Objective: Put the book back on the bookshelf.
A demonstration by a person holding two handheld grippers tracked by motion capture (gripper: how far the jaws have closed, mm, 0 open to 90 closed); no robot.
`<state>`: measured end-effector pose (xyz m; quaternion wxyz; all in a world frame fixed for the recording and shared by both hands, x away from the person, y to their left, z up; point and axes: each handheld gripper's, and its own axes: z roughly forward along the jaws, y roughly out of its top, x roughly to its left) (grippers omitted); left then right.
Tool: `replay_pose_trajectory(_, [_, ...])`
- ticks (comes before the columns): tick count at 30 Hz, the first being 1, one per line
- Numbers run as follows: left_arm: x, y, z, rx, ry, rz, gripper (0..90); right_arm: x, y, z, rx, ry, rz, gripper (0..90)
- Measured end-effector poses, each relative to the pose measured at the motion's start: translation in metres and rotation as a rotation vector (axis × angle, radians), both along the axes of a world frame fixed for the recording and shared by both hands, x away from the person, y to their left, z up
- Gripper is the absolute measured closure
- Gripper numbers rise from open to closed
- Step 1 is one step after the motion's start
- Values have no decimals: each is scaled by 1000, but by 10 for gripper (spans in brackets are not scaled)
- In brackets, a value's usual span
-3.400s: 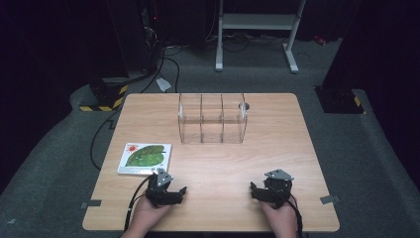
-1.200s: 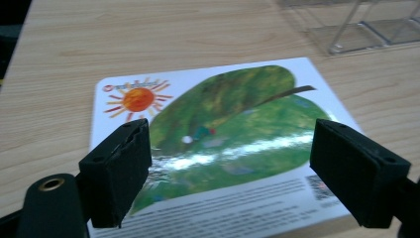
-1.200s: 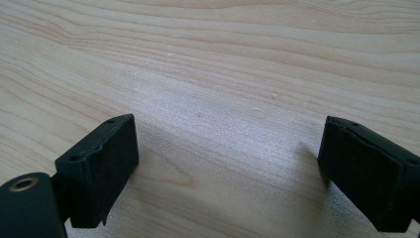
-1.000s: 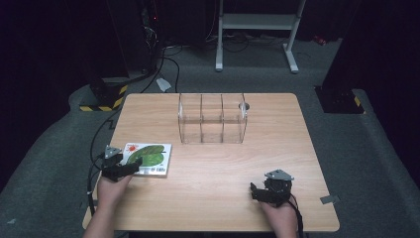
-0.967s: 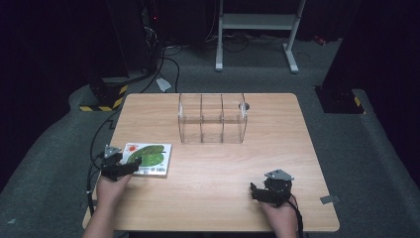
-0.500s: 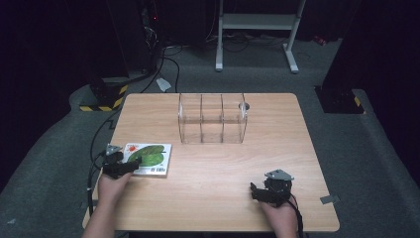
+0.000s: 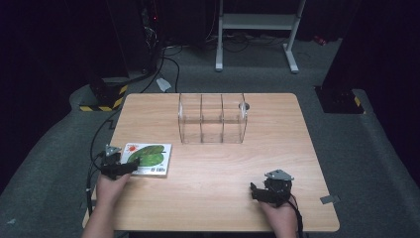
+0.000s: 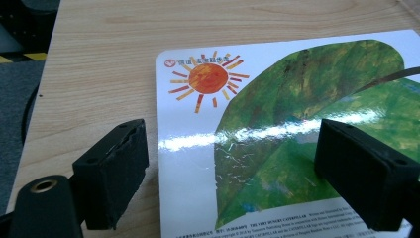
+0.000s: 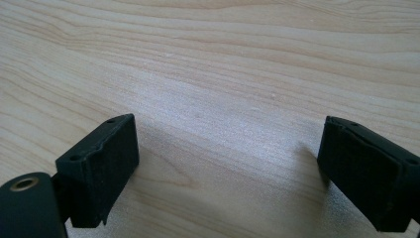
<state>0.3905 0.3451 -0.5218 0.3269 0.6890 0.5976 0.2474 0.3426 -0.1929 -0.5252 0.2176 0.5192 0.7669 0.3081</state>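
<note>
The thin glossy picture book with a green leaf cover is straddled by the wide-open left gripper, so one jaw should be slid under its edge before closing.

White book bears green leaf, orange sun; pale woodgrain table.

One picture book lies on the desk, near-left of the one clear organizer, which has three compartments. Two grippers rest nearer than that organizer: one left gripper, one right gripper.
</note>
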Motion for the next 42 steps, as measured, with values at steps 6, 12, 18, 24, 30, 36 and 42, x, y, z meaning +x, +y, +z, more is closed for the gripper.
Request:
replay_pose_trajectory(6, [-1, 5, -3, -61, 6, -15, 149, 0, 0, 0, 0, -1, 1, 86])
replay_pose_trajectory(12, [-4, 4, -3, -72, 5, -20, 157, 0, 0, 0, 0, 0, -1, 86])
replay_pose_trajectory(18, [-6, -6, -3, -69, 10, -57, 166, -4, 3, 2, -17, -33, 2, 152])
replay_pose_trajectory(24, [-11, -17, 0, -41, 21, -96, 169, -10, 4, 11, -9, -98, 10, 175])
replay_pose_trajectory(30, [-14, -25, 0, -48, 17, -144, 180, -9, 1, 9, -4, -78, -4, 174])
replay_pose_trajectory(36, [-17, -37, 1, -45, 27, -187, 190, -9, 2, 8, -4, -71, 2, 174])
replay_pose_trajectory(42, [-22, -56, 4, -28, 40, -245, 201, -10, 4, 8, 0, -70, 7, 174])
